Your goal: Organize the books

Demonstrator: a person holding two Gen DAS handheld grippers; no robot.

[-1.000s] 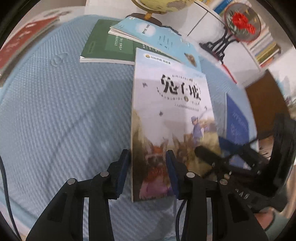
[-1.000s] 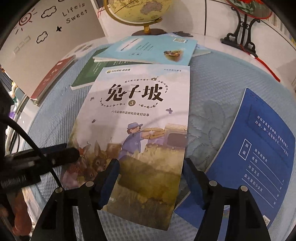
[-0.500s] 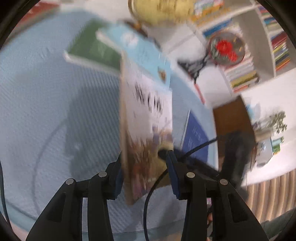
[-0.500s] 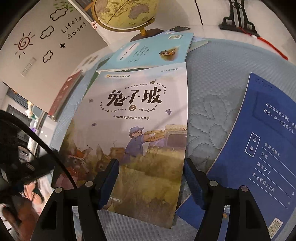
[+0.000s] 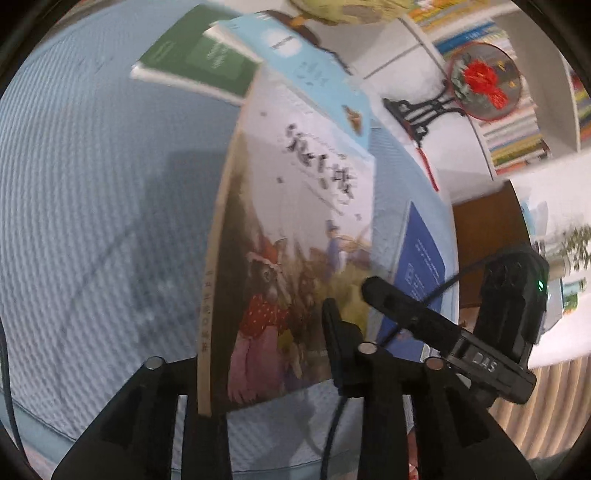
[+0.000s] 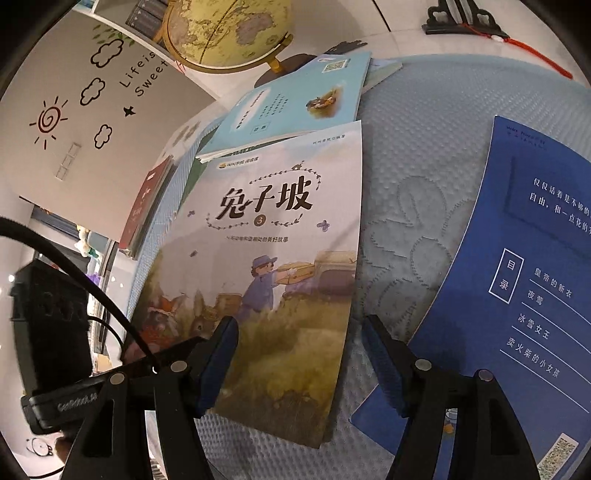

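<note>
An illustrated book with a rabbit-hill cover lies on the blue quilted mat. In the left wrist view this book is tipped up on its spine side. My left gripper has the near spine corner between its jaws, which are closing. One finger is hidden under the book, and the other finger stands over the cover. My right gripper is open and straddles the book's near right edge without pressing on it.
A dark blue book lies to the right on the mat. A light blue book rests on a green book beyond. A red book lies far left. A globe, a fan ornament and a bookshelf stand behind.
The book's spine edge has risen off the mat and now tilts steeply. My left gripper has rolled and its jaws have narrowed around the corner. The right gripper has shifted a little and stays open.
</note>
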